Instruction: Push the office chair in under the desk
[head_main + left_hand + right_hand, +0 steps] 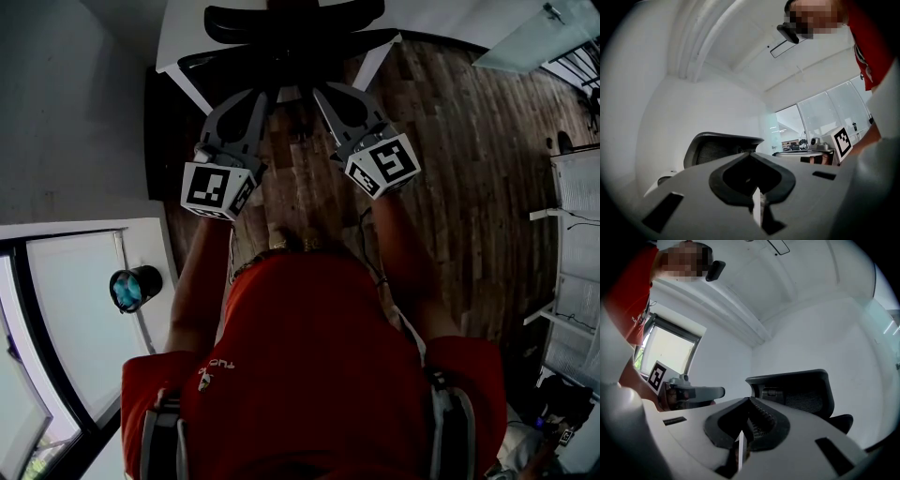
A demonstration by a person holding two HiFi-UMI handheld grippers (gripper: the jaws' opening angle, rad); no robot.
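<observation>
The office chair (292,26) stands at the far edge of the head view, its black back and seat dark against the white counter (183,36), with the seat reaching in under the counter's edge while the back stays on the person's side. The person (309,375), in a red shirt, holds both arms forward over the wooden floor (469,169). The left gripper (266,94) and the right gripper (320,92) point at the chair's back from either side, their tips angled toward each other and near its lower edge; whether either tip touches the chair cannot be told. In the left gripper view, the left gripper (750,153) has its jaws pressed together with nothing between them, and the chair's mesh back (719,147) rises just beyond the tips, with the right gripper (824,149) and its marker cube off to the side. In the right gripper view, the right gripper (750,400) is likewise closed and empty. There the chair's back (799,392) sits beyond its tips and the left gripper (691,392) is beside it. A dark cylinder (134,287) with a teal inside lies on a white surface at the person's left.
</observation>
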